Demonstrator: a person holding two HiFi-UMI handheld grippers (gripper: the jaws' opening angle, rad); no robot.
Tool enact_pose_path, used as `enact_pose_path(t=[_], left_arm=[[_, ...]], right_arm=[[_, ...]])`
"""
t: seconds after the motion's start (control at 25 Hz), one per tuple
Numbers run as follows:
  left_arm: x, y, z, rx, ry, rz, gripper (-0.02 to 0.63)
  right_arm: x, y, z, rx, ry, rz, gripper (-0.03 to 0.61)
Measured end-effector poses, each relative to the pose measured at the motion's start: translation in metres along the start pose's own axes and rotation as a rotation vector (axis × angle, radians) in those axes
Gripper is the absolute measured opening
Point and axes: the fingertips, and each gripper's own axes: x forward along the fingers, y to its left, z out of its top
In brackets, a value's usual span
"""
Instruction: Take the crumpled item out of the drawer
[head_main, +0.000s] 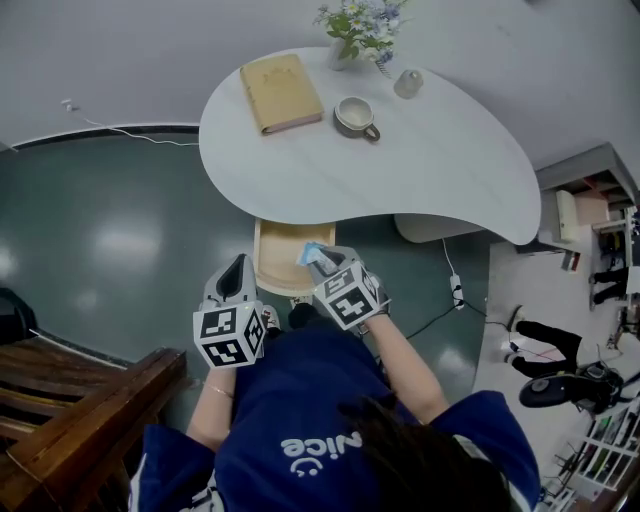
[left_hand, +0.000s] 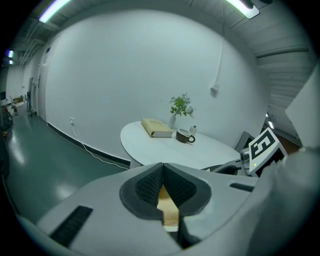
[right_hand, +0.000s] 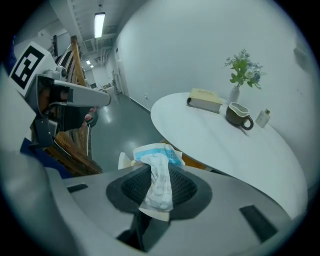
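Observation:
A crumpled white and blue wrapper (right_hand: 156, 175) is pinched between the pads of my right gripper (right_hand: 159, 186), which is shut on it. In the head view the same wrapper (head_main: 312, 252) pokes out of the right gripper (head_main: 322, 260), held above the open wooden drawer (head_main: 278, 262) that sticks out from under the white table (head_main: 420, 160). My left gripper (head_main: 237, 283) is beside the drawer's left side, its jaws shut with nothing between them. In the left gripper view the left gripper (left_hand: 162, 181) has its pads meeting at the tips, with light wood behind them.
On the table lie a tan book (head_main: 281, 92), a mug (head_main: 355, 116), a vase of flowers (head_main: 358, 28) and a small bottle (head_main: 407, 82). A wooden bench (head_main: 70, 415) stands at the lower left. A cable (head_main: 450, 290) runs over the floor at the right.

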Motion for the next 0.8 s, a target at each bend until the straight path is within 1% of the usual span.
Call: enact_pose_path(t=[0.28, 0.44, 0.6, 0.8], left_arm=[[0.003, -0.021, 0.009, 0.032, -0.020, -0.052, 0.005], [0.002, -0.032, 0.014, 0.071, -0.033, -0.074, 0.005], [0.002, -0.039, 0.019, 0.086, -0.053, -0.089, 0.005], [-0.001, -0.044, 0.029, 0.107, -0.085, -0.099, 0.005]], right_arm=[[-0.020, -0.010, -0.001, 0.067, -0.060, -0.061, 0.107], [-0.035, -0.016, 0.004, 0.130, -0.123, -0.087, 0.107], [-0.050, -0.025, 0.010, 0.147, -0.187, -0.122, 0.107], [-0.073, -0.034, 0.018, 0.212, -0.274, -0.158, 0.107]])
